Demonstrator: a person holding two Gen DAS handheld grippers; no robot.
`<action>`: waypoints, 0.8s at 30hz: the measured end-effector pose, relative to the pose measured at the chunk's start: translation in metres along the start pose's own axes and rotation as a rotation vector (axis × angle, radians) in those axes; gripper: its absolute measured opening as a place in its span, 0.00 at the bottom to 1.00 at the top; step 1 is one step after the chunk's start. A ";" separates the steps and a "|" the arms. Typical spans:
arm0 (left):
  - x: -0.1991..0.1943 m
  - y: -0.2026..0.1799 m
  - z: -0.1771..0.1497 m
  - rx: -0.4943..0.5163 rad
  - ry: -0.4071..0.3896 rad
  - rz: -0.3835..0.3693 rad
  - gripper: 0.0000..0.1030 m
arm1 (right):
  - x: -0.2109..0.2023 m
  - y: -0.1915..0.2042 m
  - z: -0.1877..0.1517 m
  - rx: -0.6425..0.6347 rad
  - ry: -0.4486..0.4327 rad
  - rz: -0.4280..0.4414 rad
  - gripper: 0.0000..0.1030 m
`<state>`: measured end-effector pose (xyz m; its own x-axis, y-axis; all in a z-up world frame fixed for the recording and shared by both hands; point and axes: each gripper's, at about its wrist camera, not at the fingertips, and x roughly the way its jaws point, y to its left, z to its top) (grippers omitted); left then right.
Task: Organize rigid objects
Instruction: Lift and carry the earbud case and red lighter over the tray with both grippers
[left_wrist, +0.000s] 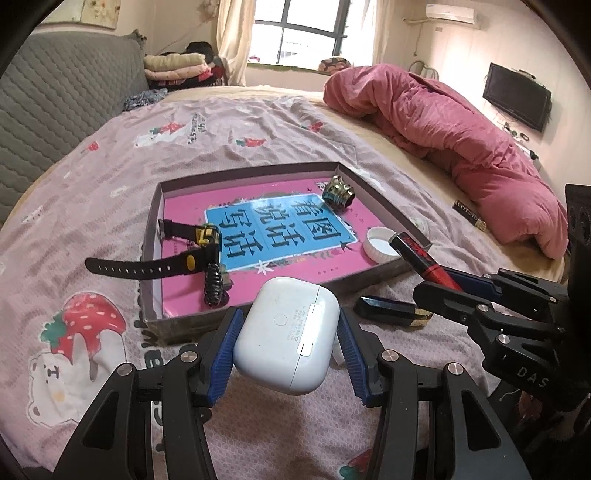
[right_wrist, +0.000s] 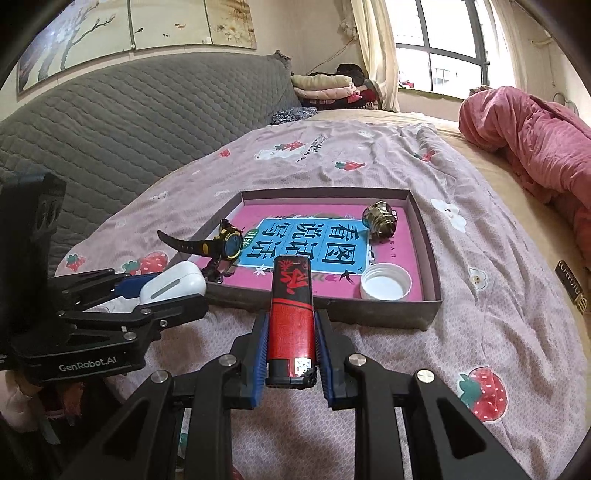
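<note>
My left tool (left_wrist: 286, 339) grips the white earbud case (left_wrist: 286, 332), my right tool (right_wrist: 290, 347) the red-black tube (right_wrist: 291, 317); next I carry both over the tray's (right_wrist: 430, 236) near wall and release

A: Where does the tray (right_wrist: 430, 295) sit?
B: On the bed (right_wrist: 498, 325), with the watch (right_wrist: 229, 243) at its left wall, strap over the rim, the bottle cap (right_wrist: 386, 282) in the near right corner and the metal ornament (right_wrist: 380, 219) at far right.
A: Outside it?
B: The earbud case (left_wrist: 286, 332) lies before the tray's near left, the lighter (right_wrist: 291, 317) before its near edge.
</note>
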<state>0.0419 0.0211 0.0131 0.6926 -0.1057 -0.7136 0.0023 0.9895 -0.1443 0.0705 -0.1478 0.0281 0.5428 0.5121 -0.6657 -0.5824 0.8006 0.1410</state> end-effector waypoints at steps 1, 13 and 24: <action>0.000 0.000 0.000 0.001 -0.002 0.002 0.52 | 0.000 -0.001 0.001 0.002 -0.003 -0.001 0.23; 0.007 0.014 0.009 -0.045 -0.013 0.019 0.52 | -0.001 -0.016 0.013 0.022 -0.045 -0.023 0.23; 0.022 0.020 0.018 -0.061 -0.021 0.015 0.52 | 0.006 -0.033 0.023 0.036 -0.058 -0.054 0.23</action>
<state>0.0703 0.0408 0.0070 0.7074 -0.0877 -0.7014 -0.0522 0.9831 -0.1756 0.1068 -0.1640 0.0368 0.6075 0.4843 -0.6295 -0.5300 0.8375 0.1329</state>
